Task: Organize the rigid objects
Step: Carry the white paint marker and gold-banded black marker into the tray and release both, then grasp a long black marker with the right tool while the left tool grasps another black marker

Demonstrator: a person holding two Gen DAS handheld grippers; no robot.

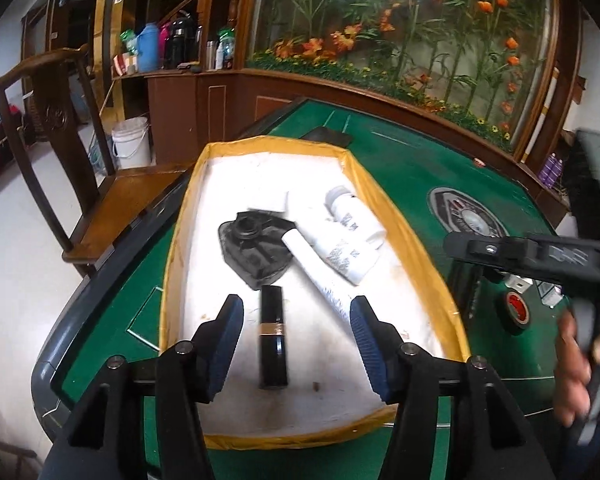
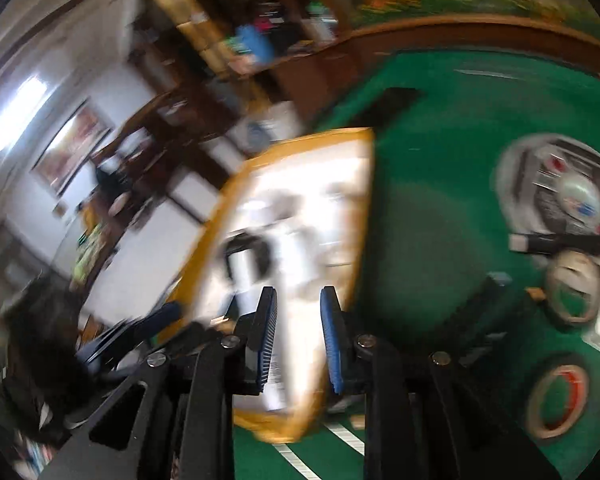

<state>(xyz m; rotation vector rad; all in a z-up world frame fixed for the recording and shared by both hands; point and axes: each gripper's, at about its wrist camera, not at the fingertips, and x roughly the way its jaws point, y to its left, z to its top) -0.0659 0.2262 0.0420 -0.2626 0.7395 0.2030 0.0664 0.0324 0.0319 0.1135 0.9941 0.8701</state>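
Observation:
A white tray with a yellow taped rim (image 1: pixel 414 236) lies on the green table. In it are a black lipstick tube (image 1: pixel 274 336), a flat black bottle (image 1: pixel 256 252), a long white tube (image 1: pixel 320 276), a white squeeze tube (image 1: pixel 350 256), a white bottle (image 1: pixel 350 212) and a small white box (image 1: pixel 266 200). My left gripper (image 1: pixel 296 302) hangs open over the tray's near end, the lipstick lying below and between its fingers, untouched. My right gripper (image 2: pixel 299 292) is open by a narrow gap with nothing in it, over the tray's (image 2: pixel 364 200) right edge; that view is blurred.
Right of the tray on the green felt (image 1: pixel 400 168) are a red tape roll (image 1: pixel 514 308), a round centre dial (image 1: pixel 466 216), another tape roll (image 2: pixel 576 288) and a dark pen (image 2: pixel 560 242). A hand (image 1: pixel 576 372) holds the right gripper's body. A wooden chair (image 1: pixel 112 208) stands left.

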